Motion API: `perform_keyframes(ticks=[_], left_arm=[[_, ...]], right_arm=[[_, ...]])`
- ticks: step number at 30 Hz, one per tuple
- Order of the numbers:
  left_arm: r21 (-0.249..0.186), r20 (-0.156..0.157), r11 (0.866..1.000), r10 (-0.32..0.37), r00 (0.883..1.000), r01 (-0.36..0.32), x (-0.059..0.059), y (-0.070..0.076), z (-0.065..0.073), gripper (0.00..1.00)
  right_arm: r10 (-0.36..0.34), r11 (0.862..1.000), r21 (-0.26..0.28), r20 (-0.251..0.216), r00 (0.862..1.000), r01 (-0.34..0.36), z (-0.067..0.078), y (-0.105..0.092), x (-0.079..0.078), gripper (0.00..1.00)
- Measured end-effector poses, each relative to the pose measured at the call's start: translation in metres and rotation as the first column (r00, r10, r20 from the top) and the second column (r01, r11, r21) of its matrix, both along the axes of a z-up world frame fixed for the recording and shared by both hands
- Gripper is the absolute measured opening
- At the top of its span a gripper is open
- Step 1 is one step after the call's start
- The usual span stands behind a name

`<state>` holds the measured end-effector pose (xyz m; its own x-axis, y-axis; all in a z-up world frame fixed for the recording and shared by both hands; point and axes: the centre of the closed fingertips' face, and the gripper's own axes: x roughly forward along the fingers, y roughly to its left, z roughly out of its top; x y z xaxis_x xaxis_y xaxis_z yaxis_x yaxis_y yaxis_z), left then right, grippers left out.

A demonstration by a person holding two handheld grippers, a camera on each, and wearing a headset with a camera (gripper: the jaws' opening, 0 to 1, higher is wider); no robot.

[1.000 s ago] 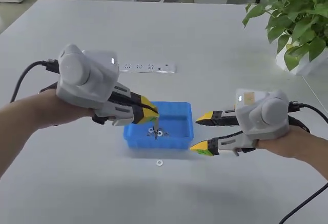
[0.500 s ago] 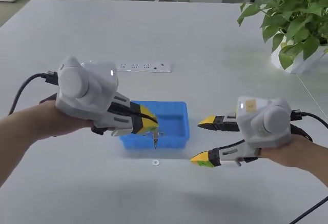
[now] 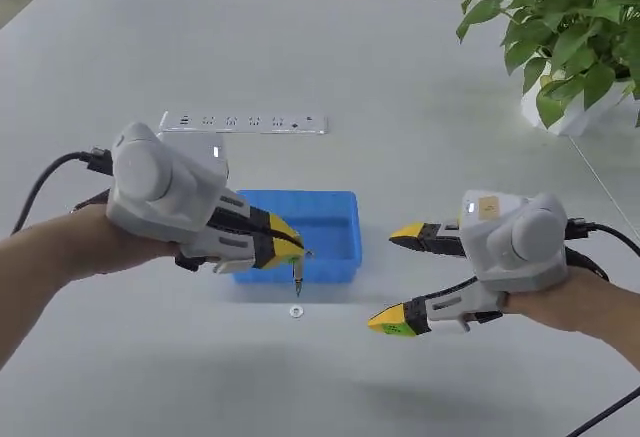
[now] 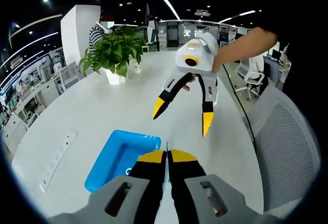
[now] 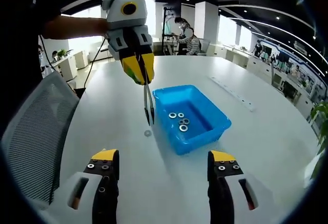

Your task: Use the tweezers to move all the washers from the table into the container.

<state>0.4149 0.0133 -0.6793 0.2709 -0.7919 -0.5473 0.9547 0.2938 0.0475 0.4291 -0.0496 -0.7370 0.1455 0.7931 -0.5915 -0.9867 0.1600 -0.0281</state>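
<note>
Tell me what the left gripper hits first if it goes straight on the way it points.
Probably the table, at or just beside the loose washer: the tweezers in the left gripper lead, pointing down there. Depth is unclear.

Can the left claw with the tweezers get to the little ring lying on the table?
Probably yes. The left claw grips the tweezers, whose tips hang close above the washer, on bare table beside the container. Nothing lies between, and the open right claw sits off to one side.

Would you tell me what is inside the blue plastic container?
Several small metal washers lie in the blue container; the left gripper hides its near corner in the head view.
</note>
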Motion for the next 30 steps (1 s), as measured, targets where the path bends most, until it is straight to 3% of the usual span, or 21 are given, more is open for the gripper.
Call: perform_keyframes(ticks=[11, 30], left_arm=[[0.01, -0.019, 1.0, -0.009, 1.0, 0.009, -0.006, -0.001, -0.012, 0.06], [0.014, -0.038, 1.0, -0.004, 0.999, 0.005, -0.009, 0.0, -0.024, 0.06]], right_arm=[[-0.023, 1.0, 0.0, -0.013, 1.0, 0.023, -0.004, -0.003, -0.003, 0.79], [-0.014, 1.0, -0.017, -0.033, 0.999, 0.013, -0.014, -0.004, -0.011, 0.78]])
